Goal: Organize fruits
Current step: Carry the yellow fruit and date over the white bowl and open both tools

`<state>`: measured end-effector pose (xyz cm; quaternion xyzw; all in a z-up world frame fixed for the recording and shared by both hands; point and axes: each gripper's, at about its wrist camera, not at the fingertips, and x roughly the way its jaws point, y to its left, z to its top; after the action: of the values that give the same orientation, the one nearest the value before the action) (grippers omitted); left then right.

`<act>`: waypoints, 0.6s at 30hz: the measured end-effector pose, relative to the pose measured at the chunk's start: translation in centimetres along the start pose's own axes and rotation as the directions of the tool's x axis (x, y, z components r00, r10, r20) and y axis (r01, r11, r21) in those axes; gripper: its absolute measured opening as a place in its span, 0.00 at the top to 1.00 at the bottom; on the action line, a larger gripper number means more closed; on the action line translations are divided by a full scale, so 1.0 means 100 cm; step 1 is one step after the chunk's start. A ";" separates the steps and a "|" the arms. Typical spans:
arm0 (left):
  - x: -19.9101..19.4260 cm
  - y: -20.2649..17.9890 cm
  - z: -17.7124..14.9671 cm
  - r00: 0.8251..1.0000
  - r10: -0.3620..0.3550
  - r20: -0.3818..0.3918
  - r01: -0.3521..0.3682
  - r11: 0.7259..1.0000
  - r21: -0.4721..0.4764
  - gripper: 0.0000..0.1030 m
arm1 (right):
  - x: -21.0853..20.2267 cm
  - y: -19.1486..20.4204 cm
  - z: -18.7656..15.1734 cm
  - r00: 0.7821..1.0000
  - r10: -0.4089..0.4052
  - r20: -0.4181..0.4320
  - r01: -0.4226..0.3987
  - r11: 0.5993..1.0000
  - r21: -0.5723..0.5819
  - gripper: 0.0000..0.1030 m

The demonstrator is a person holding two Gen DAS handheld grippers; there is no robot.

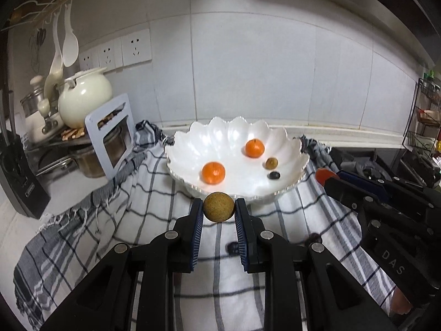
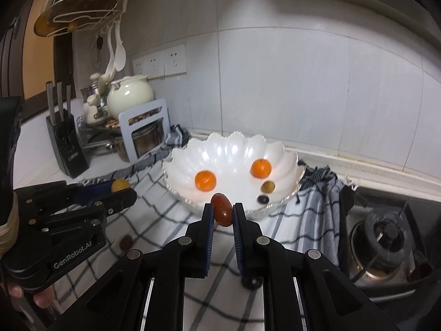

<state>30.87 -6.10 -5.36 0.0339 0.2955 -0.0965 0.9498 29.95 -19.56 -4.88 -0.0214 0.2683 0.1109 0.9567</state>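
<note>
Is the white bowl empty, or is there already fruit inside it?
Not empty. The white bowl holds two oranges, one small brownish fruit and one small dark fruit.

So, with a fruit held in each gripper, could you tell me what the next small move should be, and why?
Probably carry both forward over the white scalloped bowl. The left gripper clamps a round tan fruit and the right gripper a reddish oval fruit, both short of the near rim, where two oranges already lie.

White tiled wall, wall sockets, gas stove.
</note>
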 end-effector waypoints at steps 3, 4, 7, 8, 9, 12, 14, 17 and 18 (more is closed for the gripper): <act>0.004 0.002 0.008 1.000 0.005 0.012 -0.005 1.000 -0.002 0.77 | 0.005 -0.003 0.009 1.000 -0.004 0.011 0.004 1.000 0.008 0.85; 0.006 0.002 0.010 1.000 0.007 0.014 -0.007 1.000 -0.001 0.77 | 0.007 -0.004 0.012 1.000 -0.006 0.013 0.006 1.000 0.009 0.85; 0.012 0.002 0.017 1.000 0.017 0.019 -0.017 1.000 0.006 0.77 | 0.014 -0.007 0.017 1.000 -0.016 0.016 0.016 1.000 0.006 0.85; 0.014 0.002 0.018 1.000 0.018 0.020 -0.018 1.000 0.009 0.77 | 0.017 -0.007 0.019 1.000 -0.016 0.016 0.016 1.000 0.007 0.85; 0.017 0.002 0.021 1.000 0.021 0.022 -0.021 1.000 0.013 0.77 | 0.020 -0.008 0.020 1.000 -0.017 0.015 0.017 1.000 0.009 0.85; 0.024 0.002 0.029 0.999 0.025 0.028 -0.026 0.999 0.021 0.77 | 0.028 -0.012 0.027 1.000 -0.017 0.014 0.017 1.000 0.018 0.85; 0.029 0.002 0.034 0.999 0.026 0.030 -0.027 0.999 0.026 0.77 | 0.033 -0.014 0.031 1.000 -0.014 0.011 0.013 1.000 0.023 0.85; 0.037 0.001 0.042 0.999 0.024 0.033 -0.025 0.999 0.034 0.77 | 0.041 -0.016 0.037 1.000 -0.012 0.010 0.012 1.000 0.028 0.85; 0.040 0.001 0.045 0.999 0.022 0.032 -0.024 0.999 0.035 0.77 | 0.044 -0.017 0.039 1.000 -0.014 0.010 0.013 1.000 0.027 0.85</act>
<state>36.58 -7.24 -3.96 0.0526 0.2781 -0.0913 0.9547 35.97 -19.97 -3.85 -0.0096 0.2646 0.1010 0.9590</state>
